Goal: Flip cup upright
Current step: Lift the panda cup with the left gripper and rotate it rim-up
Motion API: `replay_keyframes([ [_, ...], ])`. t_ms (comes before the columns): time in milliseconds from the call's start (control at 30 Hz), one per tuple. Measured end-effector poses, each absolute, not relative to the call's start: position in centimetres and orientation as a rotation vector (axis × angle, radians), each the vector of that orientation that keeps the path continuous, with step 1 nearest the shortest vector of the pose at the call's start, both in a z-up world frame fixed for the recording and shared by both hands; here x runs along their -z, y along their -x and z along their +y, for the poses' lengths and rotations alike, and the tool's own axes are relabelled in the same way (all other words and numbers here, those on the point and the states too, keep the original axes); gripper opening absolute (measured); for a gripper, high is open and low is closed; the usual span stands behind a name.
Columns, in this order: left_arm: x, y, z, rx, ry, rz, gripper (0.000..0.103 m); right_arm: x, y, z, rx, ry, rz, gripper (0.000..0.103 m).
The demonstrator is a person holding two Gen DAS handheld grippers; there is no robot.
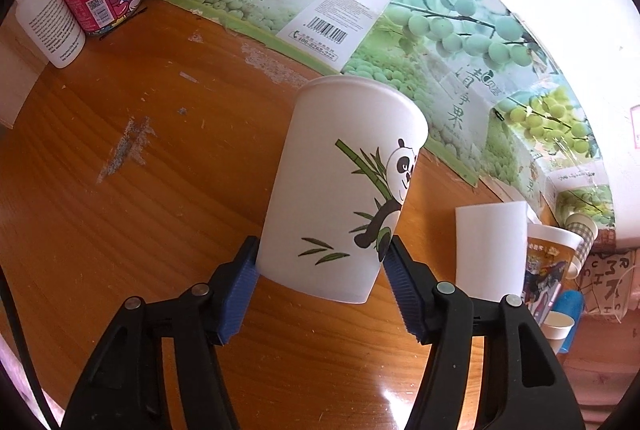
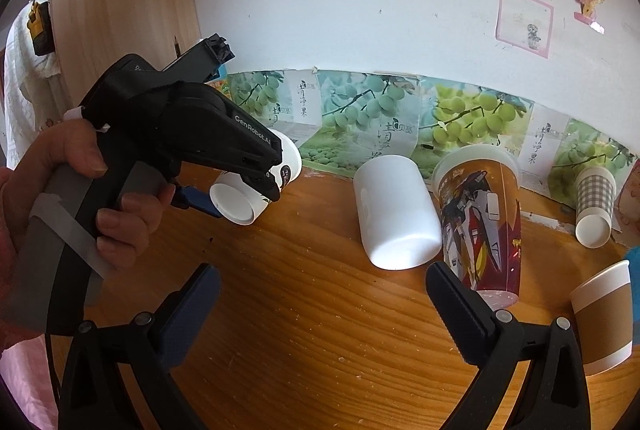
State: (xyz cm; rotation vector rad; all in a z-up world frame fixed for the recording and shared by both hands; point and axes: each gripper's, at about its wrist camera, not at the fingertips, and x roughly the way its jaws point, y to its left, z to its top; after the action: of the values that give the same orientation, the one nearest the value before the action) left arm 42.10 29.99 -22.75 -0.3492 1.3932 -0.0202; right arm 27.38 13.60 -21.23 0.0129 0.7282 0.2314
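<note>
Plastic, smooth and matte white, forms the tapered panda cup [image 1: 340, 190], printed with green bamboo and a black-and-white bear. It sits between the ribbed blue pads [image 1: 240, 286] of the left tool [image 1: 320, 270], which is clamped on its narrow base end, the wide rim tilted up and away above the glossy orange wood-grain surface [image 1: 120, 210]. The right tool [image 2: 320, 294] hangs with its fingers spread apart, gripping nothing, before a plain white cup [image 2: 394, 210] lying on its side.
</note>
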Motion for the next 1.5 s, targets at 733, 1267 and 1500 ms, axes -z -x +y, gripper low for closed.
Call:
replay_keyframes([
  [733, 21.1, -30.6, 27.2, 0.104, 0.278, 1.358, 0.065, 19.3, -17.7, 10.9, -0.17, 0.014, 0.704, 0.103],
  [1267, 19.8, -19.5, 23.2, 0.204, 0.225, 1.349, 0.065, 18.9, -8.4, 7.7, -0.153, -0.003, 0.734, 0.103],
  [1500, 20.9, -16.9, 21.4, 0.249, 0.196, 1.404, 0.065, 19.0, -6.1, 6.5, -0.102, -0.021, 0.742, 0.103],
])
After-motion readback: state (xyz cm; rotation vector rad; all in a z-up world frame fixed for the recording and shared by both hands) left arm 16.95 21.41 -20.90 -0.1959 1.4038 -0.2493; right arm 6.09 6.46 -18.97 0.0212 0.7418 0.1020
